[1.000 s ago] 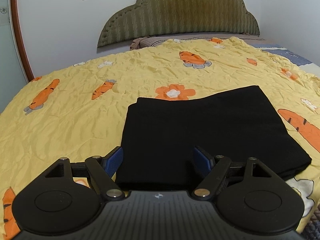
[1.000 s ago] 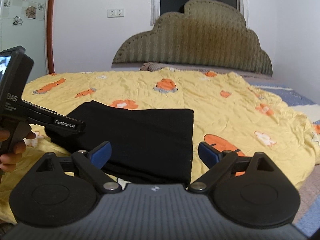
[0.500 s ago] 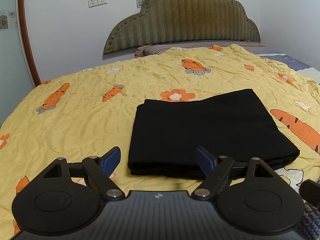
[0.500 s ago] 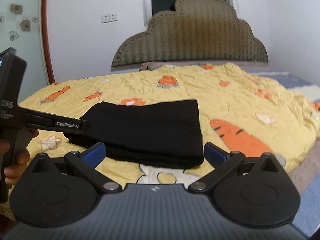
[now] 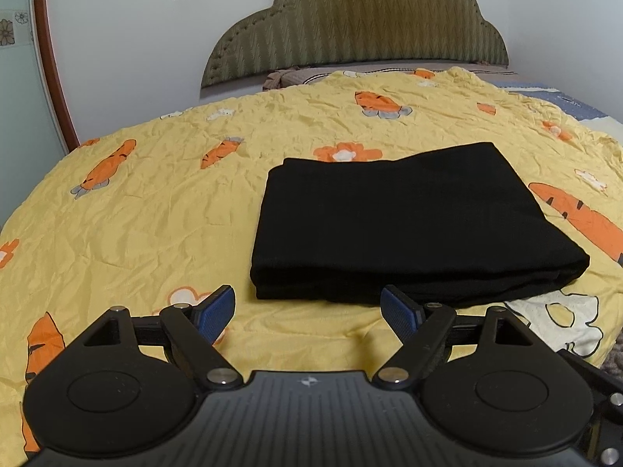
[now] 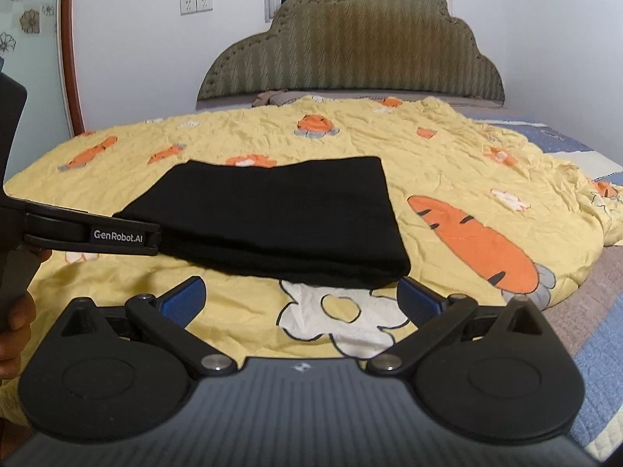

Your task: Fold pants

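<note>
pants (image 5: 409, 225) first, since they are what matters: black, already folded into a compact stacked rectangle, lying flat on the yellow carrot-print quilt (image 5: 136, 225) near the foot of the bed, with nothing gripping them. by the look of it the folding is done, or all but done; at most a last tidy of the near edge is left, though the black cloth hides its layers too well to be sure. going down in size, the headboard (image 5: 350, 27) stands at the far end against the white wall. the left gripper (image 5: 307, 307) hangs just short of the bundle's near edge, jaws apart and empty, having just been opening with only quilt between them. the right gripper (image 6: 301, 297) sits at the near right corner, jaws spread wide, also just been opening, pads clear of the cloth. only the right view shows the left tool from the side, with fingers (image 6: 17, 311) on its handle; only the left view shows the bundle's layered near edge.
</note>
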Demonstrator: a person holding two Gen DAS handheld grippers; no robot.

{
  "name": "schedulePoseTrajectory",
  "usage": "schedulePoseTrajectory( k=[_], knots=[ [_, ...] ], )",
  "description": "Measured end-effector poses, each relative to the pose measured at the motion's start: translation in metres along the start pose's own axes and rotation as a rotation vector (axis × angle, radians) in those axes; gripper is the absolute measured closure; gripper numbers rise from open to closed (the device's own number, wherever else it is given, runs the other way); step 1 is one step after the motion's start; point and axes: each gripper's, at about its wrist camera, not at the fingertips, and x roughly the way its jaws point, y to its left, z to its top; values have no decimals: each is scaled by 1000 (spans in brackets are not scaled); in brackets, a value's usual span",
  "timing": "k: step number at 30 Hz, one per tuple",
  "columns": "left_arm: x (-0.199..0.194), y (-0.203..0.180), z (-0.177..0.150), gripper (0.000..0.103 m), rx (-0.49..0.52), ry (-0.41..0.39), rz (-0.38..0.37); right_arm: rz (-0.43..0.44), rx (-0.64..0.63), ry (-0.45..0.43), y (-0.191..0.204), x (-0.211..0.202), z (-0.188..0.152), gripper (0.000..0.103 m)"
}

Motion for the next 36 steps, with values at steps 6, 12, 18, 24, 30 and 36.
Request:
schedulePoseTrajectory(
  k=[6, 12, 18, 24, 30, 36],
  knots=[
    [4, 1, -4, 21, -17, 20, -2, 63, 79, 23, -9, 5, -4, 0],
    [11, 1, -10, 20, -20, 45, 6, 53, 58, 23, -6, 9, -8, 0],
    [20, 0, -15, 20, -22, 66, 7, 26, -10, 0, 0, 12, -12, 0],
    [30, 0, -20, 20, -19, 85, 9, 31, -20, 20, 2, 20, -16, 0],
    [35, 1, -22, 15, -23, 87, 10, 37, -21, 44, 2, 31, -21, 0],
    [37, 1, -22, 10, -24, 87, 13, 41, -19, 66, 0, 40, -25, 0]
  ],
)
